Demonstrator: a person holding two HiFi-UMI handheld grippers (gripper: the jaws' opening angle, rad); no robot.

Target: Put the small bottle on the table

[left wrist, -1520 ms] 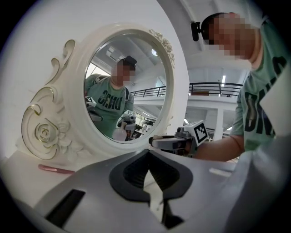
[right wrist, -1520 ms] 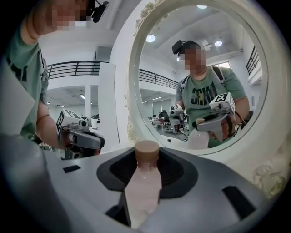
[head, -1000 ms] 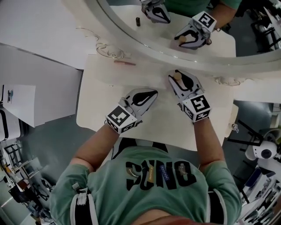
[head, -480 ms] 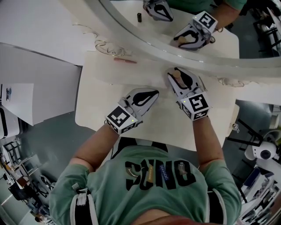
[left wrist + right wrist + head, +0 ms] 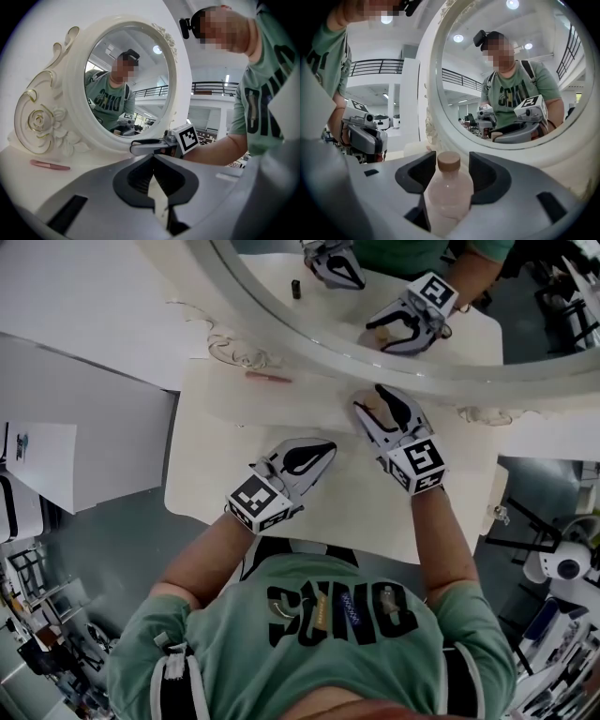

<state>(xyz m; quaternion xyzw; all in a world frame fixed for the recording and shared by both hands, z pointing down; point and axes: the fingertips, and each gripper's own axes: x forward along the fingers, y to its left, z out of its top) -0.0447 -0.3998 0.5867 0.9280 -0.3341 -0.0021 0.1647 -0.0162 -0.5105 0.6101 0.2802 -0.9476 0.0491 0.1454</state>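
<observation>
A small clear bottle (image 5: 447,190) with a tan cap stands upright on the cream table (image 5: 216,474), close to the mirror's base. In the head view the bottle (image 5: 380,407) sits between the fingers of my right gripper (image 5: 378,397). The jaws of that right gripper (image 5: 452,155) are opening. They stand apart on both sides of the bottle, with gaps showing beside the cap. My left gripper (image 5: 322,446) rests on the table to the left, its jaws closed together with nothing between them. In its own view the left gripper (image 5: 153,160) points toward the mirror.
A large oval mirror (image 5: 309,329) in an ornate white frame (image 5: 70,93) stands along the table's far edge. A pink stick (image 5: 268,376) lies by its base, left of both grippers. The table's front edge runs near the person's body.
The right gripper's jaws have spread apart around the bottle, which stays standing on the table. The left gripper has barely shifted.
</observation>
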